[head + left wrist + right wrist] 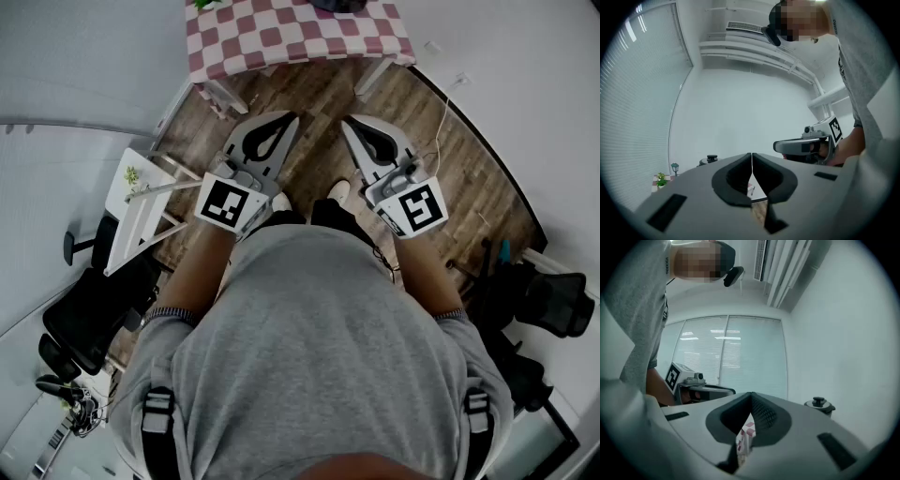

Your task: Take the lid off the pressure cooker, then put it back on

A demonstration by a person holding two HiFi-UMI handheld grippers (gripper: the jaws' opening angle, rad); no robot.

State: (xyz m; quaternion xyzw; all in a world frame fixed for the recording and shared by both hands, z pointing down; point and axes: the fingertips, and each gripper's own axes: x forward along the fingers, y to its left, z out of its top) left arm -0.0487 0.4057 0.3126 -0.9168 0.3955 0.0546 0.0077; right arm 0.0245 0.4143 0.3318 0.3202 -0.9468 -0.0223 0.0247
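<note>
While both grippers are held level in front of your body, no step of the task is in hand. The left gripper [293, 118] has its fingers [736, 180] closed tip to tip with nothing between them. The right gripper [347, 120] is in the same condition: fingers [764, 416] pressed together, empty.

The cooker [709, 161] stands upright on the counter [281, 37], well apart from both grippers. Its lid [818, 404] is seated, knob on top. On this evidence, lid removal has not begun.

Note the bearing. Your grippers toe inward, so their lines cross short of the counter. In the left gripper view the cooker sits left of the fingers; in the right gripper view it sits right of them. The cooker therefore lies ahead of you, roughly on your centreline and beyond the crossing point. Neither hand is clearly nearer.

Probable next action: close the distance to the counter. Turn each gripper outward until the cooker is centred beyond its fingers, then open the fingers before contact. The knob is the likely grip point. Which gripper should steady the body cannot be judged, because the side handles are too small to read here.
</note>
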